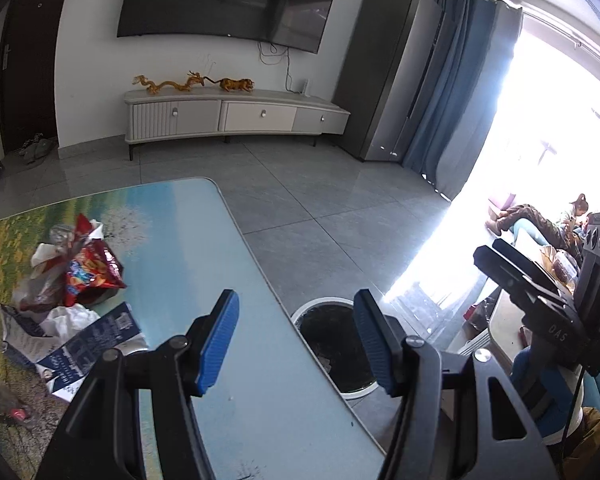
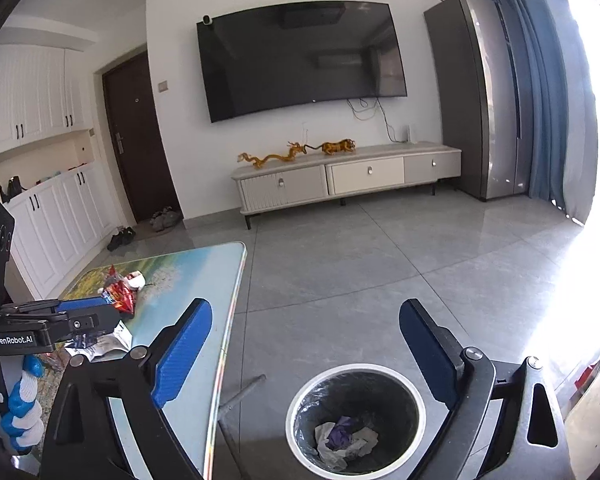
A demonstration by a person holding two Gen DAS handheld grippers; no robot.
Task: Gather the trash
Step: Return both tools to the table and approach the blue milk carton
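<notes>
The right tongs [image 2: 305,354] stood wide apart and empty above the trash bin [image 2: 356,416] on the floor, crumpled paper [image 2: 346,438] already inside; the left tongs [image 1: 296,342] hung half open over the table [image 1: 236,264], gripping nothing. The remaining trash lay in a heap at the table's far left side — a red snack bag [image 1: 90,270], a blue-and-white wrapper [image 1: 84,344], white tissue [image 1: 70,318]. The next pick would likely go best from above, pinching one loose edge and lifting clear before crossing to the bin.
</notes>
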